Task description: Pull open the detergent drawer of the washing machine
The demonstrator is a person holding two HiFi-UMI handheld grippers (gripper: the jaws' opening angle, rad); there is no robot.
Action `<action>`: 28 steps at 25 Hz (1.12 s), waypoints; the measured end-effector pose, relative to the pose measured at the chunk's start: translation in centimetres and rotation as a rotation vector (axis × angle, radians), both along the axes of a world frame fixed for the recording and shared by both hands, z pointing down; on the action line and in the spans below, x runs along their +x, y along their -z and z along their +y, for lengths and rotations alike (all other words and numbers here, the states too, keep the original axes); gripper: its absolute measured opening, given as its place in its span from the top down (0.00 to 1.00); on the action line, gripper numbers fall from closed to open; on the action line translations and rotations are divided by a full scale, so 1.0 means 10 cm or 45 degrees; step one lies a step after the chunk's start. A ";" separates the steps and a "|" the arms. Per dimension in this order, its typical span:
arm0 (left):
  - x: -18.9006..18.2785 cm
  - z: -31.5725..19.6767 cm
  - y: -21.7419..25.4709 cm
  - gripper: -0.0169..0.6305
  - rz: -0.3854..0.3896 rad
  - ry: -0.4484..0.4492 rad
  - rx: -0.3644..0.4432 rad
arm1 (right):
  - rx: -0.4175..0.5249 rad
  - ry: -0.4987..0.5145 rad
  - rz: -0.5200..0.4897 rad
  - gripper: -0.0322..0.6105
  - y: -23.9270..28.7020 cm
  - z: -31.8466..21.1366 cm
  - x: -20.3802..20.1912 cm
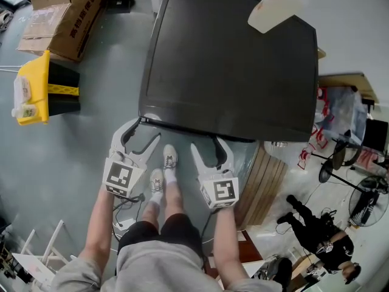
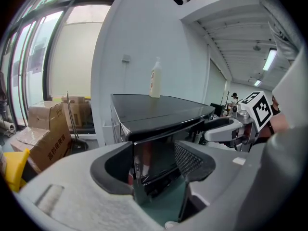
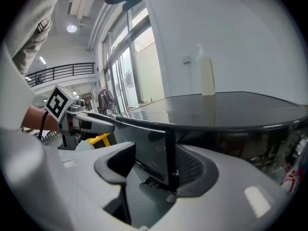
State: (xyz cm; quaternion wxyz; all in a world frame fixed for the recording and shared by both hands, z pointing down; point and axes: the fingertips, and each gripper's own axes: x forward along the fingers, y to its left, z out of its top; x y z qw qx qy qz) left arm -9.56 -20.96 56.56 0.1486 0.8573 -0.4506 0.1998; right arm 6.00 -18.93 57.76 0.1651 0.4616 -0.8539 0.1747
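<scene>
The washing machine [image 1: 231, 59] is a black box seen from above, with a white bottle [image 1: 273, 8] on its lid. Both grippers hang side by side just in front of its front edge. My left gripper [image 1: 143, 132] is open near the machine's front left corner. My right gripper [image 1: 208, 145] is open further right along the front. In the left gripper view the jaws [image 2: 154, 170] frame a glossy dark front panel [image 2: 154, 158] under the lid. The right gripper view shows its jaws [image 3: 154, 172] around a similar panel [image 3: 151, 153]. I cannot make out the drawer's outline. Nothing is gripped.
Cardboard boxes [image 1: 61, 14] and a yellow bin [image 1: 36, 90] stand on the floor to the left. A slatted wooden panel [image 1: 261, 181] leans beside the machine's right side. A person in black [image 1: 316, 233] and stands with fans [image 1: 364, 193] are at the lower right. The wearer's white shoes [image 1: 167, 169] sit between the grippers.
</scene>
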 end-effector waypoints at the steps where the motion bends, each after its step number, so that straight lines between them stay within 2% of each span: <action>1: 0.00 -0.01 -0.01 0.55 -0.002 0.000 0.002 | 0.000 0.010 0.005 0.56 -0.01 0.01 -0.01; 4: -0.03 -0.04 -0.02 0.55 -0.003 0.005 0.009 | -0.014 0.049 0.013 0.56 -0.01 0.01 -0.09; 9: -0.06 -0.06 -0.04 0.62 -0.001 0.033 0.004 | -0.004 0.058 0.033 0.57 -0.01 -0.02 -0.14; 17: -0.07 -0.06 -0.04 0.63 0.003 0.048 0.003 | 0.003 -0.018 0.076 0.63 -0.02 -0.05 -0.11; 21: -0.06 -0.05 -0.03 0.63 0.001 0.046 0.002 | 0.023 -0.037 0.102 0.71 -0.02 -0.07 -0.06; 28: -0.10 -0.04 -0.03 0.63 0.001 0.060 0.005 | 0.026 -0.058 0.112 0.71 -0.03 -0.06 -0.09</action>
